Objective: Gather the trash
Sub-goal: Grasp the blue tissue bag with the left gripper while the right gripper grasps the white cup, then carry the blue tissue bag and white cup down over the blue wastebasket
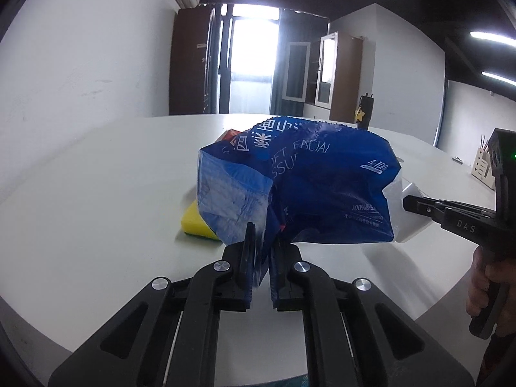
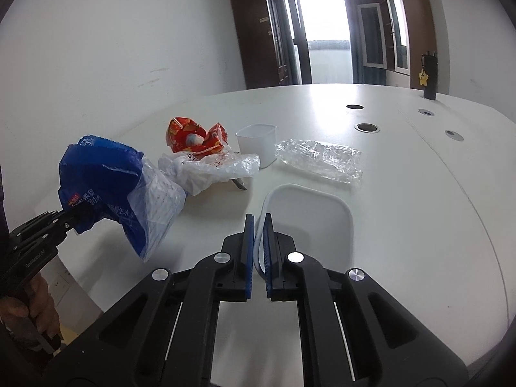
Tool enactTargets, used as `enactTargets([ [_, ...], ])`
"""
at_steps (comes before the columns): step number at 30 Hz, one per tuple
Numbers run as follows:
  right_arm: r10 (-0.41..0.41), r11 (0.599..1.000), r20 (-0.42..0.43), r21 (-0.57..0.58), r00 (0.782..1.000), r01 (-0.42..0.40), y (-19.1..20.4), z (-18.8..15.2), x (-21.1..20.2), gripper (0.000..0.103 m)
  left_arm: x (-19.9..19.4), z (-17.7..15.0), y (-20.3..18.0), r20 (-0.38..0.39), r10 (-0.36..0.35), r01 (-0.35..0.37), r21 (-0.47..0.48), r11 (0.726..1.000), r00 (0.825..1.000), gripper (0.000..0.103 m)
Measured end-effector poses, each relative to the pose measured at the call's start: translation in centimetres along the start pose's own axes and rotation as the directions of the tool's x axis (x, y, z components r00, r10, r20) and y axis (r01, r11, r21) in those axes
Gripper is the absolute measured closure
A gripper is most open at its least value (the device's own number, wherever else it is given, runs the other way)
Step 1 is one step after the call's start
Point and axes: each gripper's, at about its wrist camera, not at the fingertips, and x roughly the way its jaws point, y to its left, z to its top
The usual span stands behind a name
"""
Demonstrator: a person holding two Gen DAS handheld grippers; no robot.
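Two risks | left hand-held gripper (image 1: 259, 251) pinches blue tissue bag (image 1: 300, 183) thinly, above bench (image 2: 403, 193): may slip | right hand-held gripper (image 2: 258, 242) clamps white lid (image 2: 309, 216) rim beside bag: may swing.

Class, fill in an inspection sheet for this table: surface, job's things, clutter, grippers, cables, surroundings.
Surface: white table with round holes.
Job's things: blue tissue bag, red wrapper, crumpled white plastic bag, clear film.
Clutter: white tub, yellow sponge, black bottle.
Grippers: left gripper shut on the blue tissue bag, which hangs above the table; right gripper shut on the rim of a white lid.
Cables: nothing seen.
Surroundings: white wall, brown cabinets, bright doorway.
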Motion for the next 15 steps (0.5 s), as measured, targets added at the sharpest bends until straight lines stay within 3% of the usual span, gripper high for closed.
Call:
enactTargets([
  [5,-0.014,1.000,0.033,-0.005,0.999,0.014,0.3,0.2,-2.0,0.098,-1.5,0.3,-0.1,0.019,-0.027,0.027,-0.014,1.000,0.999,0.096],
  [15,-0.018,0.997,0.060,-0.075,0.998,0.022,3.5,-0.2,-4.0,0.098,-2.6,-0.8,0.3,-0.011,-0.007,0.007,-0.014,1.000,1.000,0.096],
])
